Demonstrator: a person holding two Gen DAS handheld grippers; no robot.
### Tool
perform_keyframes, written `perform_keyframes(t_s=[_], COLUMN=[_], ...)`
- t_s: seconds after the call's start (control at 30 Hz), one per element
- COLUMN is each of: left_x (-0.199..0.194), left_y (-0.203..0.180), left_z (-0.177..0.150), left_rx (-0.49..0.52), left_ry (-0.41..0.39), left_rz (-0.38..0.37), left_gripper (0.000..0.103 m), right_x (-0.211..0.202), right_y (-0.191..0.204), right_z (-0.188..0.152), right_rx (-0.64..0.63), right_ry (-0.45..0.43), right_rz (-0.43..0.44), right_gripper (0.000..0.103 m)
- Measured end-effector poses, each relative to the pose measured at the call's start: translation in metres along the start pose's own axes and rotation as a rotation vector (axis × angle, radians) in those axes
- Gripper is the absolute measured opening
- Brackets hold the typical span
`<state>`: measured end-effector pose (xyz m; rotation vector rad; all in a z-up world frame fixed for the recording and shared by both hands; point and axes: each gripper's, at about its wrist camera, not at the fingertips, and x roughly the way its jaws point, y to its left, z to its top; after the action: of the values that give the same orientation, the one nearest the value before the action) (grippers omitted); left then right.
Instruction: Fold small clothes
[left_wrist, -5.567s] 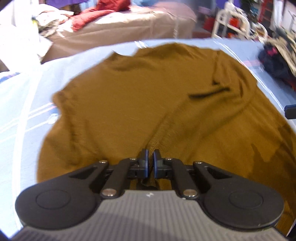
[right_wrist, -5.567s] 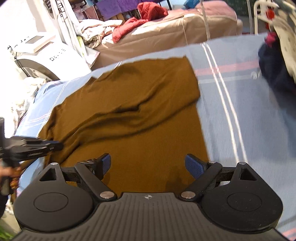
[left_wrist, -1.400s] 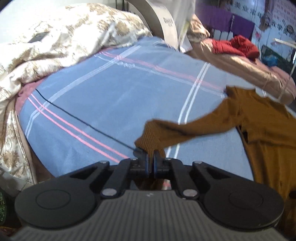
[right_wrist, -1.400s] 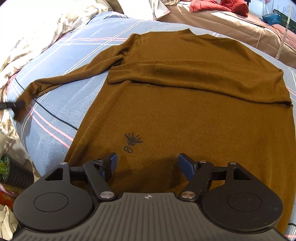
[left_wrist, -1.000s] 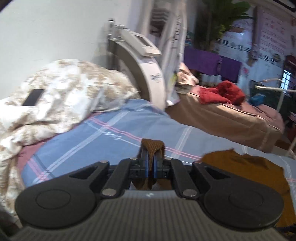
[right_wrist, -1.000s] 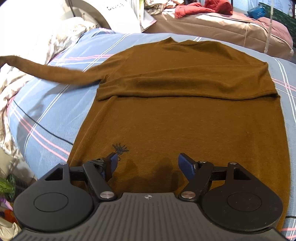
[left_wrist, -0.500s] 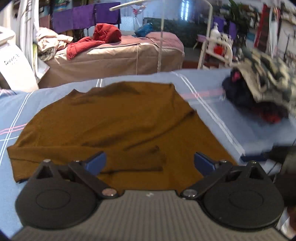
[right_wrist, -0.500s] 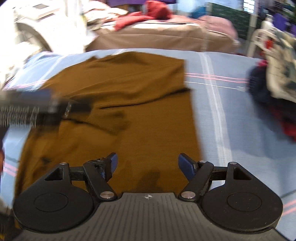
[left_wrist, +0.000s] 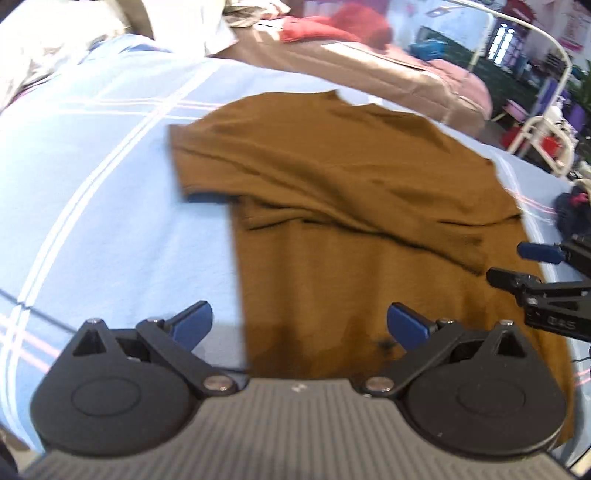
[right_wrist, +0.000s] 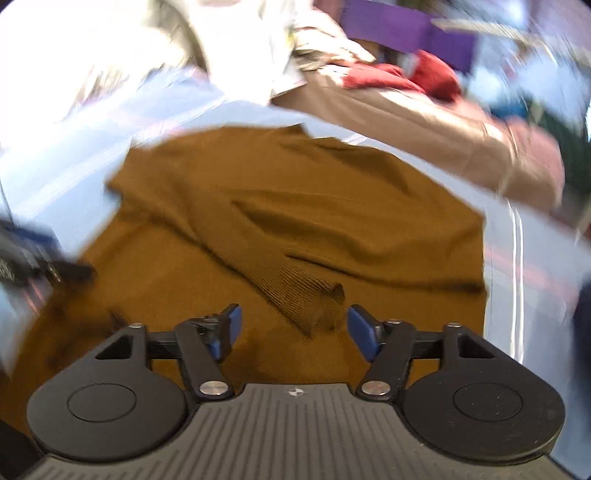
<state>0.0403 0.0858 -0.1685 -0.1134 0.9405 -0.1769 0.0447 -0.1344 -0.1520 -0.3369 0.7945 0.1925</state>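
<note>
- The brown sweater (left_wrist: 332, 192) lies flat on the bed's blue striped sheet (left_wrist: 92, 192); both sleeves are folded across its chest, and the ribbed cuff (right_wrist: 310, 295) rests near the middle.
- The left claw (left_wrist: 299, 326) hangs over the sweater's lower left edge, jaws wide apart, gripping nothing.
- The right claw (right_wrist: 291, 328) sits just short of the cuff; its jaws, slightly narrowed just now, stand apart and empty.

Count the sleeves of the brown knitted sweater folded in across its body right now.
2. One long sleeve runs diagonally across the chest of the brown knitted sweater, its ribbed cuff ahead of the right gripper; the other sleeve lies beneath it, partly hidden.
</note>
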Motion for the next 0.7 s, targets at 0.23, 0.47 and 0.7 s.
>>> perform_keyframes(t_s=[0.23, 0.47, 0.7], left_x=[0.012, 0.021, 0.019], left_y=[-0.006, -0.023, -0.013], left_z=[-0.012, -0.014, -0.010], left_rx=[0.042, 0.125, 0.086], left_ry=[0.026, 0.066, 0.075], left_rz=[-0.018, -0.017, -0.018], left_gripper=[0.103, 0.103, 0.103], right_x=[0.035, 0.030, 0.017], right_y=[-0.015, -0.018, -0.112], right_z=[0.000, 0.002, 0.037], right_rx=[0.130, 0.194, 0.615], right_ry=[0.096, 0.081, -0.035], right_rz=[0.066, 0.123, 0.255], right_gripper=[0.063, 0.002, 0.001])
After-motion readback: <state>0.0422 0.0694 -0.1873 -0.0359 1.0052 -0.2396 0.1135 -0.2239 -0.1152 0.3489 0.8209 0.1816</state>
